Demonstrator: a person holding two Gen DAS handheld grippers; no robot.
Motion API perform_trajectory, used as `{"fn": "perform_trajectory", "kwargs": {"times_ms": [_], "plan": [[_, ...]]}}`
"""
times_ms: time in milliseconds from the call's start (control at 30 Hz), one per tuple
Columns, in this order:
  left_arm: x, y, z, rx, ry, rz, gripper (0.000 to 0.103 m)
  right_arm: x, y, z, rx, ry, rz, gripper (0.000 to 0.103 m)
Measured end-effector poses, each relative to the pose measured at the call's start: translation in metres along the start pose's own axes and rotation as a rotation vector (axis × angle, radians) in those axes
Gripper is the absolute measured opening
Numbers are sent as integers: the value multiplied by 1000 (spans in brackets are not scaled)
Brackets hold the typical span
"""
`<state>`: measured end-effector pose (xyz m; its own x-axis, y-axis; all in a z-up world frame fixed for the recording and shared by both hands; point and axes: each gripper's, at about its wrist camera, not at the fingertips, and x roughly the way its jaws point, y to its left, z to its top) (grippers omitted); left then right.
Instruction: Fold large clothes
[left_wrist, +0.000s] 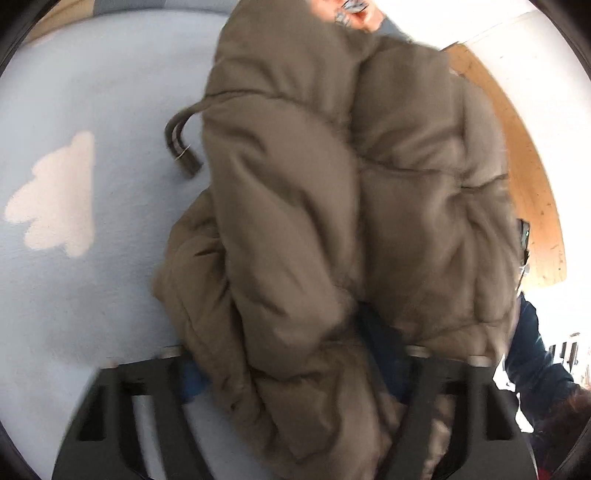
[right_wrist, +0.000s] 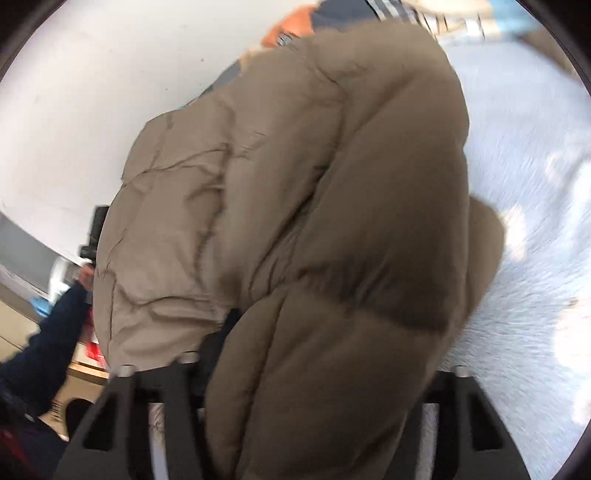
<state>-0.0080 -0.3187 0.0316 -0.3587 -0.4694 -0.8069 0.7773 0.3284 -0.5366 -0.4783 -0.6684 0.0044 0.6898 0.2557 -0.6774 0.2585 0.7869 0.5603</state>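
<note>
A bulky taupe puffer jacket (left_wrist: 332, 221) hangs bunched between both grippers above a light blue blanket (left_wrist: 92, 295). It fills the right wrist view too (right_wrist: 314, 221). My left gripper (left_wrist: 295, 373) is shut on the jacket's padded fabric, which spills over and between its jaws. My right gripper (right_wrist: 317, 376) is shut on another thick fold of the jacket. A dark drawcord loop (left_wrist: 181, 144) dangles from the jacket's left side. Both sets of fingertips are hidden by fabric.
The blanket has a white cloud-shaped patch (left_wrist: 55, 195). A wooden edge (left_wrist: 535, 184) runs at the right. A person's dark blue sleeve (right_wrist: 48, 339) and a hand (right_wrist: 86, 275) show at the left of the right wrist view. A white wall (right_wrist: 110, 92) is behind.
</note>
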Motion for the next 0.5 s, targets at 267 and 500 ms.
{"fn": "perform_trajectory", "kwargs": {"times_ms": [267,500], "plan": [[-32,-38,-22,-33,-112,138,28,-20,47,-2,-100,-58,-144,37],[-68,-70,-58,-34,-154,124,26,-53,81,0,-135,-88,-140,33]]}}
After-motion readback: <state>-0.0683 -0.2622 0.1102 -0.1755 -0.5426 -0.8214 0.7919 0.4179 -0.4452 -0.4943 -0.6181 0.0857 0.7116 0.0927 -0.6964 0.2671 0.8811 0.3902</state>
